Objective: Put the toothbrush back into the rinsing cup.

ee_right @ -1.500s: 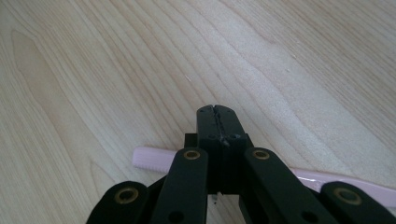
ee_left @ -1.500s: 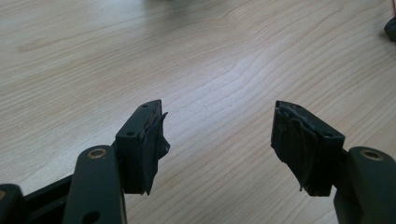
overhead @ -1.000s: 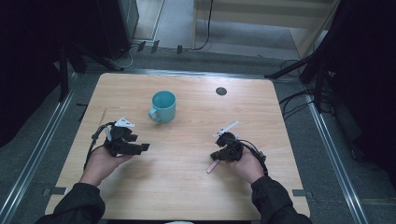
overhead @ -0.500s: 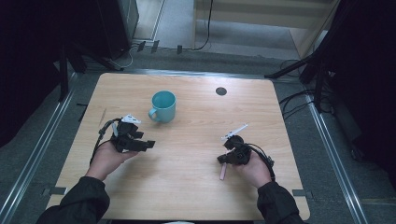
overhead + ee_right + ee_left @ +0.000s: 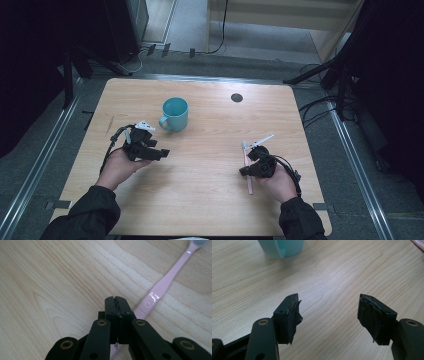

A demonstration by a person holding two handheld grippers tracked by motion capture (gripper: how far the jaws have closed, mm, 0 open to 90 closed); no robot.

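Observation:
A pink toothbrush (image 5: 249,184) lies flat on the wooden table (image 5: 210,200), its head toward the far side. My right gripper (image 5: 244,172) is over its handle, jaws shut against each other with nothing between them. In the right gripper view the toothbrush (image 5: 160,287) runs from the upper right down under the shut right gripper (image 5: 116,301); whether they touch I cannot tell. A teal mug (image 5: 175,113) stands left of centre. My left gripper (image 5: 161,152) hovers below and left of it, open and empty. Ahead of the open left gripper (image 5: 329,312) the mug (image 5: 282,247) sits at the top edge.
A small dark round hole (image 5: 237,97) marks the table's far right part. Metal rails (image 5: 40,165) run along both sides of the table, and cables (image 5: 315,107) lie on the floor at the right.
My right hand has shifted to the right, and the pink toothbrush has moved to the right along with it. The left hand has stayed near the mug.

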